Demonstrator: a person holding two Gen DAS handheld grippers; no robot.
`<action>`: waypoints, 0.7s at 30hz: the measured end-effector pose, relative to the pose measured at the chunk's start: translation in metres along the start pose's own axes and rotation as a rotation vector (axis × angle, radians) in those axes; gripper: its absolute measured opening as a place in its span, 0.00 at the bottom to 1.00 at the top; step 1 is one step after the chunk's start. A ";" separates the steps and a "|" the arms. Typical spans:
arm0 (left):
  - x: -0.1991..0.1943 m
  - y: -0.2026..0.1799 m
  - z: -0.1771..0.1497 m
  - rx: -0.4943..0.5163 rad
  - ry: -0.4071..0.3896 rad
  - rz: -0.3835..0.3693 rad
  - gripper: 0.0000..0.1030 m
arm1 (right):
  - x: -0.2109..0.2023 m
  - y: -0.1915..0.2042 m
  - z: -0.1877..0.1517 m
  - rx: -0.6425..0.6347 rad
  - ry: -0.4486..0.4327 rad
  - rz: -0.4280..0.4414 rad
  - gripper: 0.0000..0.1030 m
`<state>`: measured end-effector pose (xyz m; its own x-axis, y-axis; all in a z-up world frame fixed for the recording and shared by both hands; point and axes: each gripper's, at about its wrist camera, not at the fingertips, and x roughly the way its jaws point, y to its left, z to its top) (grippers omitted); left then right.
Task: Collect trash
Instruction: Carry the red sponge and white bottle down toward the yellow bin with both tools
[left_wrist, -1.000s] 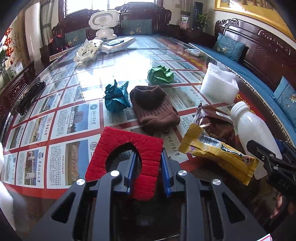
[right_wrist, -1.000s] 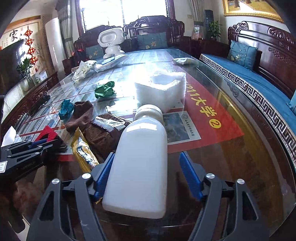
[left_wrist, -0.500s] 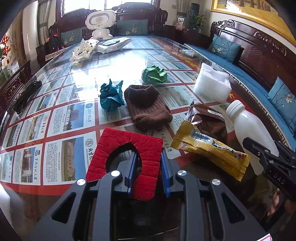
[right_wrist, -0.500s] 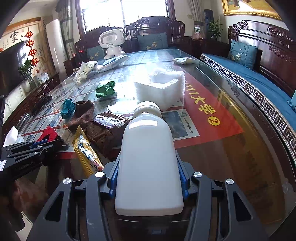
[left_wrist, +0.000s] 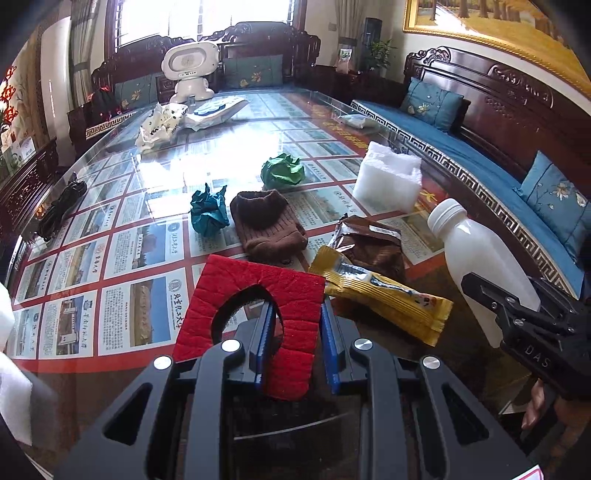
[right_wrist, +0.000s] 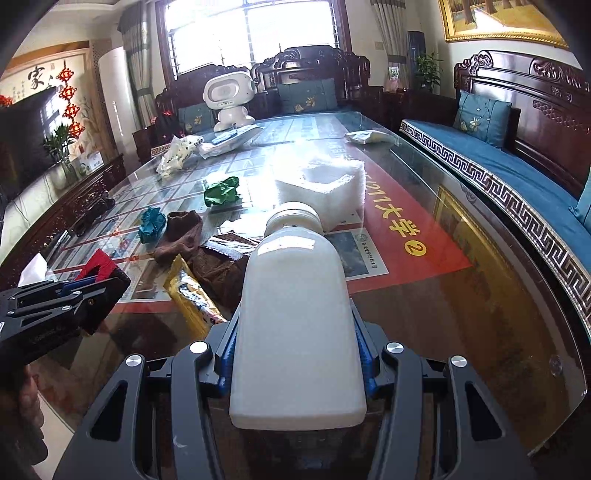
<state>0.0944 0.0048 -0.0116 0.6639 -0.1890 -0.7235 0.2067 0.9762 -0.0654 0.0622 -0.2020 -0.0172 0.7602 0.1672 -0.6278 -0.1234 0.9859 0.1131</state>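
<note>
My left gripper (left_wrist: 295, 332) is shut on a red felt pad with a hole (left_wrist: 255, 295) and holds it over the near table edge. My right gripper (right_wrist: 295, 343) is shut on a white plastic bottle (right_wrist: 295, 314), lifted off the glass; the bottle also shows at the right of the left wrist view (left_wrist: 480, 258). On the table lie a yellow snack wrapper (left_wrist: 384, 295), a brown wrapper (left_wrist: 369, 243), a brown knit sleeve (left_wrist: 266, 221), a teal paper ball (left_wrist: 208, 214), a green paper ball (left_wrist: 282, 171) and a white foam block (left_wrist: 388, 181).
A glass-topped table (right_wrist: 461, 295) over printed posters. A white toy robot (left_wrist: 188, 70), white bags (left_wrist: 159, 123) and a packet (right_wrist: 369, 137) sit at the far end. A black cable bundle (left_wrist: 59, 206) lies left. Carved sofas with blue cushions (left_wrist: 480, 162) run along the right.
My right gripper closed on the white bottle and raised it. My left gripper, holding the red pad, rose a little and pulled back toward the near edge.
</note>
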 end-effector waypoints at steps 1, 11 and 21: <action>-0.004 -0.001 -0.001 -0.002 -0.004 0.003 0.24 | -0.004 0.001 -0.001 -0.004 -0.005 0.003 0.48; -0.056 -0.022 -0.033 0.010 -0.039 -0.022 0.24 | -0.072 0.019 -0.021 -0.056 -0.069 0.057 0.48; -0.096 -0.056 -0.076 0.056 -0.039 -0.086 0.24 | -0.132 0.024 -0.063 -0.077 -0.089 0.090 0.48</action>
<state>-0.0363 -0.0239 0.0094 0.6688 -0.2772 -0.6898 0.3038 0.9488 -0.0868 -0.0809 -0.2001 0.0196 0.7972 0.2567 -0.5464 -0.2393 0.9653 0.1044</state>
